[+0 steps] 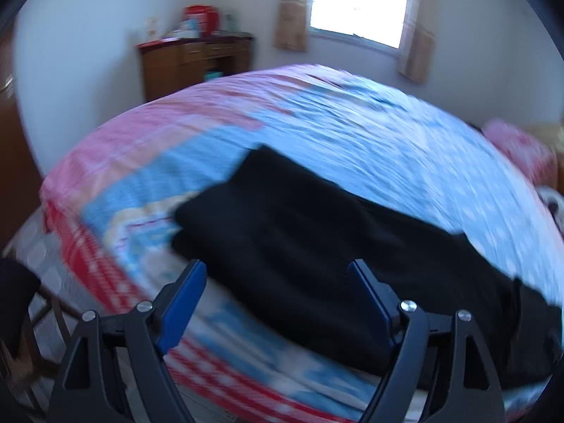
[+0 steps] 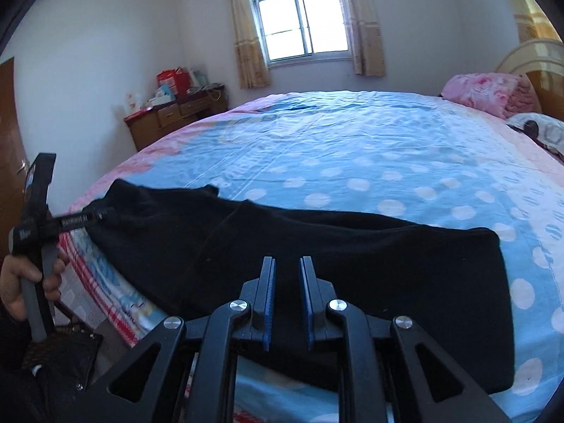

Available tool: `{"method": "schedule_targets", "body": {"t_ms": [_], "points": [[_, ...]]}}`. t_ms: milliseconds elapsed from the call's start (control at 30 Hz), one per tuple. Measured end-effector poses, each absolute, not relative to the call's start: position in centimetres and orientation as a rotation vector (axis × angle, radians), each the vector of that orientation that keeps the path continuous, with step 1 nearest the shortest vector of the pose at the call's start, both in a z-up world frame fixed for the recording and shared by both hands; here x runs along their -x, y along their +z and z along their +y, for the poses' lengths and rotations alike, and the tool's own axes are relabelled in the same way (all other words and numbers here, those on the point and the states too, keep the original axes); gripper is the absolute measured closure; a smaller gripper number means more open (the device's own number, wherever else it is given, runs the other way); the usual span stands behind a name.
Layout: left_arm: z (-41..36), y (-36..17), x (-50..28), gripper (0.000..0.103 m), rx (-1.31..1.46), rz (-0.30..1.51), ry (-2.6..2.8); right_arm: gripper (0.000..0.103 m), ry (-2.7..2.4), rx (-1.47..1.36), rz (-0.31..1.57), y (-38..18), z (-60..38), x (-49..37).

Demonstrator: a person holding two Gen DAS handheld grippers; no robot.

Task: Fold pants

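Inspecting the black pants point(image 2: 317, 268), I am finding them lying flat on the bed point(image 2: 352, 148), along its near edge, apparently already doubled leg over leg into one long strip. Their long axis is running side to side across the right wrist view, parallel to the near edge of the mattress. One squared-off end is lying at the right; the other end is reaching toward the bed's left corner, beside the left claw point(image 2: 95, 215). Which end is the waistband I cannot tell.

The left claw point(image 1: 278, 282) is standing spread wide in its own view, with nothing between the blue pads, hovering above the cloth. That view is blurred. The right claw point(image 2: 287, 275) is nearly pressed together, a thin gap showing, pinching nothing; it is hovering over the middle of the strip.

I am judging the step in hand to be the approach for the next fold, end over end. To do it well, I am advising that each claw take a corner of one short end, catching all layers, lifting only slightly, and carrying it straight along the long axis so the edges are meeting squarely without dragging the lower layer.
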State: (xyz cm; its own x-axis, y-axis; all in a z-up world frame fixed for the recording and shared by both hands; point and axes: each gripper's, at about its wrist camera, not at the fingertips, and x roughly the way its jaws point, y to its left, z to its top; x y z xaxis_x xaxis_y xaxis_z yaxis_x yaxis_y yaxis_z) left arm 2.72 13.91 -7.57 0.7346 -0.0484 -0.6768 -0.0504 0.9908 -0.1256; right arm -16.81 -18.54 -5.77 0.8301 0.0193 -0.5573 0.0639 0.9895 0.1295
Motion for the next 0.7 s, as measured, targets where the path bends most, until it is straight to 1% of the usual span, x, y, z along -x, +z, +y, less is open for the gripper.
{"method": "schedule_targets", "body": {"t_ms": [133, 367, 433, 467, 500, 533, 600, 700], "points": [[17.3, -8.3, -2.8, 0.02, 0.309, 0.734, 0.055, 0.088, -0.021, -0.141, 0.586, -5.7, -17.8, 16.9], [18.1, -9.0, -3.0, 0.021, 0.471, 0.695, 0.032, 0.088, -0.053, -0.203, 0.59, -6.0, -19.4, 17.0], [18.5, -9.1, -3.2, 0.028, 0.488, 0.68, 0.016, 0.088, -0.06, -0.224, 0.592, -6.1, -19.9, 17.0], [18.5, -9.0, -3.4, 0.039, 0.486, 0.669, -0.006, 0.088, -0.067, -0.232, 0.592, -6.1, -20.1, 17.1], [18.5, -9.1, -3.6, 0.046, 0.49, 0.661, -0.024, 0.088, -0.07, -0.238, 0.591, -6.1, -20.3, 17.1], [18.5, -9.0, -3.7, 0.047, 0.492, 0.658, -0.032, 0.088, -0.07, -0.243, 0.592, -6.1, -20.5, 17.1], [18.5, -9.2, -3.9, 0.054, 0.493, 0.658, -0.039, 0.088, -0.074, -0.245, 0.595, -6.2, -20.7, 17.1], [18.7, -9.2, -3.7, 0.058, 0.503, 0.638, -0.052, 0.088, -0.071, -0.246, 0.603, -6.4, -20.6, 17.0]]}}
